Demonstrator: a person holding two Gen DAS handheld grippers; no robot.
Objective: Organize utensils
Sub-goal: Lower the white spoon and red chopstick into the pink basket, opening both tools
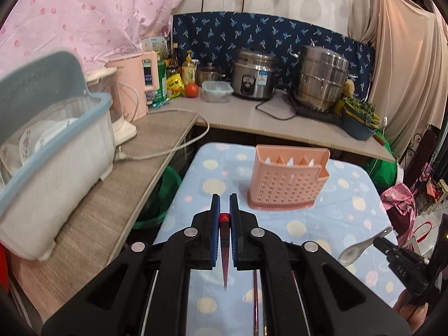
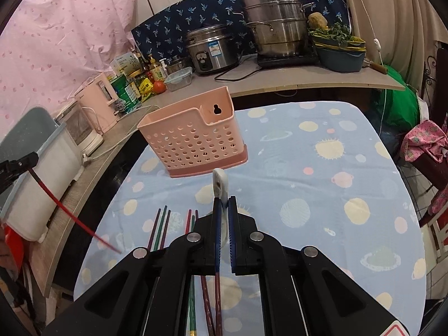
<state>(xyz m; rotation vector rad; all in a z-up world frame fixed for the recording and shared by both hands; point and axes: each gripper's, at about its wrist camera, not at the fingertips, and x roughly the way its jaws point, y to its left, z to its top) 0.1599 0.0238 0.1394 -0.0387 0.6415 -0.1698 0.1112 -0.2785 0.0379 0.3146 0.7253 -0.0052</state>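
Observation:
A pink perforated utensil holder stands upright on the blue patterned tablecloth; it also shows in the right wrist view. My left gripper is shut on a red chopstick, held above the cloth left of the holder; the chopstick also shows in the right wrist view. My right gripper is shut on a white ceramic spoon, handle pointing toward the holder; the spoon also shows in the left wrist view. Several coloured chopsticks lie on the cloth below my right gripper.
A wooden counter on the left carries a dish rack bin with plates and a pink appliance. The back counter holds a rice cooker, a steel steamer pot, a food container and bottles. A cable hangs near the table's far-left corner.

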